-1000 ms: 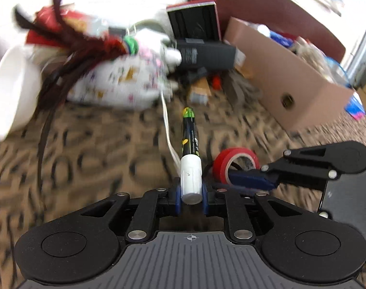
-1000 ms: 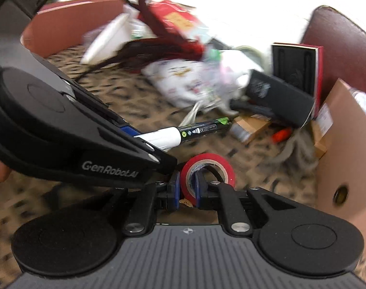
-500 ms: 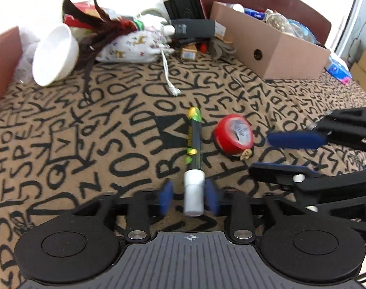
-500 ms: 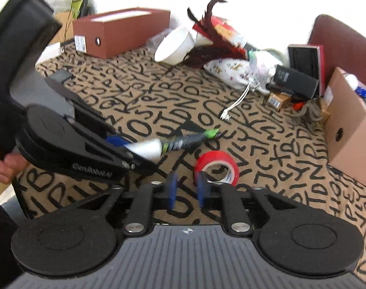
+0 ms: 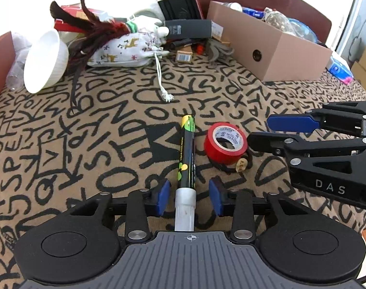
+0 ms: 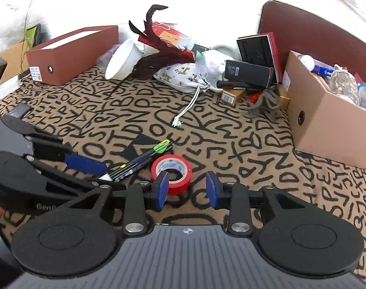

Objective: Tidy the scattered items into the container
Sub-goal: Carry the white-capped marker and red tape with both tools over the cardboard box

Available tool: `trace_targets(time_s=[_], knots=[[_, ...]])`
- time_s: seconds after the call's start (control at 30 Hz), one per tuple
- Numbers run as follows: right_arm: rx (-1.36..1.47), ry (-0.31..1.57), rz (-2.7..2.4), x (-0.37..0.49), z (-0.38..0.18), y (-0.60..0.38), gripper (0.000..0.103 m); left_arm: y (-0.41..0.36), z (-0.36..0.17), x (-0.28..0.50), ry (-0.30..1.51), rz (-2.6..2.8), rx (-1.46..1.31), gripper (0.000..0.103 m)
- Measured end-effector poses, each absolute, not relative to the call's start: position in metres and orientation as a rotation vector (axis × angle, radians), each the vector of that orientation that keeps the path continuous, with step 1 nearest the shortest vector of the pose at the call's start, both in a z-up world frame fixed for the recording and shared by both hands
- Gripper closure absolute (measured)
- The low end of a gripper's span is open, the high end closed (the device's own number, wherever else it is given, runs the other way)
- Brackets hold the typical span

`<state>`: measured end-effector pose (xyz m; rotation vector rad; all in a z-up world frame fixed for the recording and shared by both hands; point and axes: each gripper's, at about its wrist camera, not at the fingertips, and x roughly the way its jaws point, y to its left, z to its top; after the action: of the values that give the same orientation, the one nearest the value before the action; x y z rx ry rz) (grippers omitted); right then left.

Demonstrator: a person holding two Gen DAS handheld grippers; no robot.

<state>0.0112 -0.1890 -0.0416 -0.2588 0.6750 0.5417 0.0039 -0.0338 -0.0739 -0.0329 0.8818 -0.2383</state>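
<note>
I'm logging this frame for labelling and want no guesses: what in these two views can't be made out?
- Marker, left wrist view: its white end runs under the gripper body. In the right wrist view, the left gripper covers it.
- Red tape roll, right wrist view: a blue pad hides its near edge.
- Cardboard box: contents mostly behind its wall, cut off at the right wrist view's edge.
- Marker's label: too small.

The near end of the marker [image 5: 186,159] is hidden under the left gripper [image 5: 189,198] body, and in the right wrist view part of it is covered by that gripper's finger. The print on the tape [image 5: 225,145] is too small to be read. The box [image 6: 332,110] is cut off by the right edge, so its contents are only partly seen.
</note>
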Motion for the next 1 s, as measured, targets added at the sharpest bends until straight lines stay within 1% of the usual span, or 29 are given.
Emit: trace_targets(time_s=[0.1, 0.13, 0.17, 0.23, 0.3, 0.37, 0.4, 0.43, 0.47, 0.5, 0.53, 0.63, 0.67, 0.7, 0.73, 0.77, 0.8, 0.93, 1.0], knots=[[-0.253, 0.685, 0.553, 0.018, -0.046, -0.185, 0.067, -0.033, -0.075, 0.008, 0.885, -0.234, -0.036, 0.058], [-0.25, 0.69, 0.556, 0.02, -0.047, -0.184, 0.068, -0.033, -0.076, 0.009, 0.886, -0.232, -0.035, 0.062], [-0.247, 0.694, 0.556, 0.023, -0.048, -0.183, 0.069, -0.033, -0.076, 0.01, 0.887, -0.23, -0.034, 0.073], [-0.243, 0.702, 0.561, 0.028, -0.051, -0.18, 0.07, -0.032, -0.076, 0.013, 0.891, -0.228, -0.034, 0.086], [-0.242, 0.71, 0.563, 0.031, -0.054, -0.177, 0.071, -0.031, -0.076, 0.016, 0.898, -0.231, -0.044, 0.087], [-0.244, 0.722, 0.56, 0.035, -0.057, -0.175, 0.073, -0.031, -0.077, 0.017, 0.896, -0.231, -0.045, 0.076], [-0.243, 0.728, 0.559, 0.037, -0.059, -0.175, 0.075, -0.033, -0.077, 0.018, 0.891, -0.23, -0.046, 0.071], [-0.241, 0.733, 0.559, 0.038, -0.061, -0.175, 0.077, -0.034, -0.078, 0.019, 0.89, -0.23, -0.042, 0.072], [-0.239, 0.738, 0.56, 0.039, -0.062, -0.174, 0.079, -0.035, -0.078, 0.019, 0.89, -0.233, -0.033, 0.083], [-0.237, 0.743, 0.558, 0.04, -0.063, -0.174, 0.081, -0.035, -0.078, 0.02, 0.889, -0.232, -0.028, 0.086], [-0.235, 0.747, 0.559, 0.041, -0.064, -0.174, 0.082, -0.034, -0.078, 0.021, 0.891, -0.23, -0.033, 0.087], [-0.233, 0.75, 0.56, 0.042, -0.065, -0.174, 0.082, -0.033, -0.079, 0.024, 0.887, -0.227, -0.054, 0.078], [-0.232, 0.752, 0.56, 0.043, -0.066, -0.174, 0.082, -0.033, -0.079, 0.025, 0.883, -0.231, -0.055, 0.076], [-0.231, 0.754, 0.56, 0.043, -0.066, -0.174, 0.082, -0.034, -0.08, 0.025, 0.879, -0.233, -0.048, 0.076], [-0.231, 0.755, 0.559, 0.044, -0.067, -0.173, 0.082, -0.036, -0.08, 0.026, 0.873, -0.236, -0.038, 0.078], [-0.233, 0.757, 0.559, 0.044, -0.068, -0.173, 0.083, -0.036, -0.081, 0.026, 0.868, -0.239, -0.03, 0.086], [-0.237, 0.758, 0.558, 0.045, -0.069, -0.172, 0.084, -0.036, -0.081, 0.027, 0.867, -0.236, -0.027, 0.089], [-0.23, 0.753, 0.55, 0.044, -0.067, -0.173, 0.089, -0.034, -0.077, 0.027, 0.879, -0.228, -0.056, 0.091], [-0.227, 0.745, 0.555, 0.041, -0.063, -0.175, 0.09, -0.034, -0.074, 0.024, 0.88, -0.228, -0.063, 0.091]])
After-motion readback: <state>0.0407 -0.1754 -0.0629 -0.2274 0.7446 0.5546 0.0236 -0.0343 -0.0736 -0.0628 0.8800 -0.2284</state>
